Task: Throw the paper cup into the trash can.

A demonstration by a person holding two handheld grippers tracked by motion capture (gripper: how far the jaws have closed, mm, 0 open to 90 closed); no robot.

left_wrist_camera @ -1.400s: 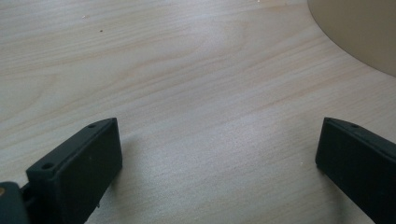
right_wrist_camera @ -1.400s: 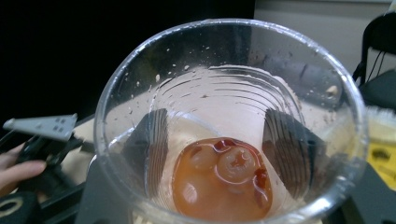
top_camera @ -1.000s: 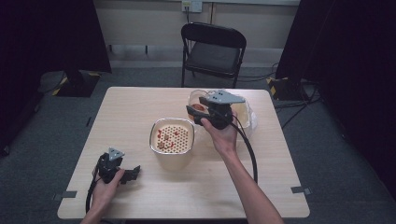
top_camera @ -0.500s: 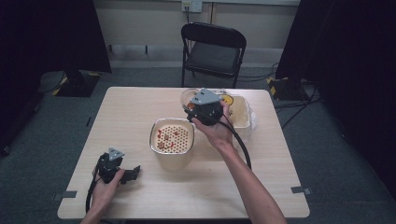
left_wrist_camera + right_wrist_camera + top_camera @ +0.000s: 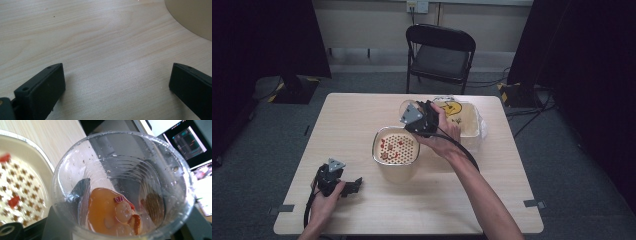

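Note:
My right gripper (image 5: 413, 116) is shut on a clear plastic cup (image 5: 405, 107), held tipped over the far edge of a beige bowl (image 5: 395, 165) that has a perforated strainer (image 5: 396, 145) in it. In the right gripper view the cup (image 5: 120, 182) holds orange liquid (image 5: 100, 212) and a few small fruit pieces (image 5: 125, 211) pooled at its low side. Red bits lie on the strainer (image 5: 17, 195). My left gripper (image 5: 354, 184) rests on the table near the front left, open, with bare wood between its jaws (image 5: 116, 85).
A pale container (image 5: 469, 125) with something yellow (image 5: 454, 107) inside stands behind the right hand, at the back right of the table (image 5: 492, 200). The bowl's side (image 5: 192, 17) shows ahead of the left gripper. A black folding chair (image 5: 439, 55) stands beyond the table.
The right gripper has carried the cup leftward from above the pale container to the strainer bowl's far edge and tipped it. The left gripper has stayed put.

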